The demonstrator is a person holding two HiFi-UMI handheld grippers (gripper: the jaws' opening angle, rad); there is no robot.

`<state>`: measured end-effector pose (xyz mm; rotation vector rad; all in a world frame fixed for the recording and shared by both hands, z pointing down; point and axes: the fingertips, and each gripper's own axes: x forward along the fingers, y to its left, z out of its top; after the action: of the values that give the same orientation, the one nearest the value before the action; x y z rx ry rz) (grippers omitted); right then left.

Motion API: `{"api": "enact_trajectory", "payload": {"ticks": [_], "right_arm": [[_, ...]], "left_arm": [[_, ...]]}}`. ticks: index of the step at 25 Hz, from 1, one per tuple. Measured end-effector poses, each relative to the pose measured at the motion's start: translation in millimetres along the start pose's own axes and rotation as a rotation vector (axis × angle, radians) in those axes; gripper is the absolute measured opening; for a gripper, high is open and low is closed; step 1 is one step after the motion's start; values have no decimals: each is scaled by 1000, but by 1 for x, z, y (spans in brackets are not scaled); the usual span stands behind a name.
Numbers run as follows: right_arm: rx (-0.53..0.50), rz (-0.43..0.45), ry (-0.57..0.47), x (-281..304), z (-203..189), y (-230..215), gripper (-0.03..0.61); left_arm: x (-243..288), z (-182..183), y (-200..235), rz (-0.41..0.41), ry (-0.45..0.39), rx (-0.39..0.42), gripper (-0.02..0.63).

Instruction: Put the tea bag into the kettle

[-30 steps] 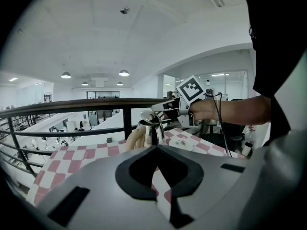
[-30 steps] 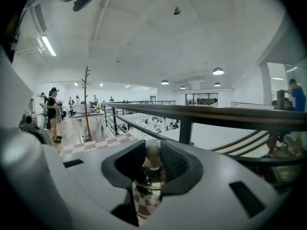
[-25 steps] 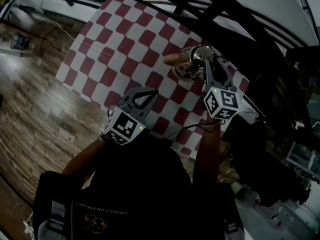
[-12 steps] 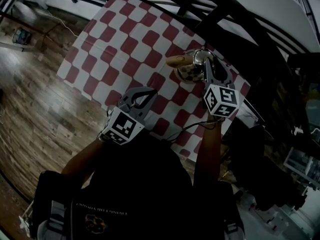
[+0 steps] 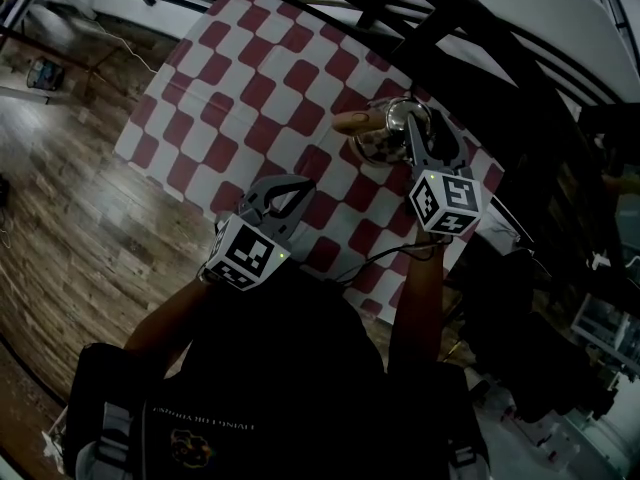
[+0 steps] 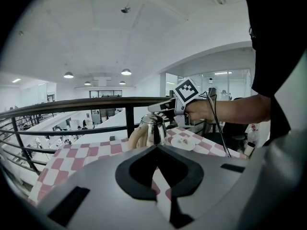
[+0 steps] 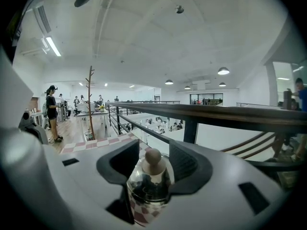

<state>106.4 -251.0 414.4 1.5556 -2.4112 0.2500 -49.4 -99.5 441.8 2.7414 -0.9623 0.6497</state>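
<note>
Tea bag: seen in no view. The kettle (image 5: 378,140) stands lidded on the checked cloth (image 5: 250,78), so the bag is likely already inside. The right gripper (image 5: 428,136) has just been opening its jaws, which stand apart round the lid knob (image 7: 153,156) without pressing it. The left gripper (image 5: 303,181) is closed and empty, well short of the kettle. A dark railing (image 7: 216,115) runs behind the table, with wooden floor (image 5: 60,228) beside it.
</note>
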Motion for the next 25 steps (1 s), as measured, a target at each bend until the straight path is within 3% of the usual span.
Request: {"api": "enact_trajectory", "payload": {"ticks": [9,13,14,16,17,25], "right_arm": [[34,6,-74,-31,20,6,186],[126,56,-93,-56,22,23,182],[159,66,-97,-64,21,29,169],[212,67,-106,-83,16,41,68],[228,66,-107,-93,13,46,52],[249,93,-35,-168,-30,98,17]], "left_arm": [[-2,5,-9,-7,-7,11,6],[-3,7,-17,-14,-26,0,6],[-4,7,-19,-17,-25,-5,6],[-7,6,-22,-22,-25,-15,6],[-8,5,-24,-23,-29,-23,6],[-21,0,-53,-42,-48,-48,6]]}}
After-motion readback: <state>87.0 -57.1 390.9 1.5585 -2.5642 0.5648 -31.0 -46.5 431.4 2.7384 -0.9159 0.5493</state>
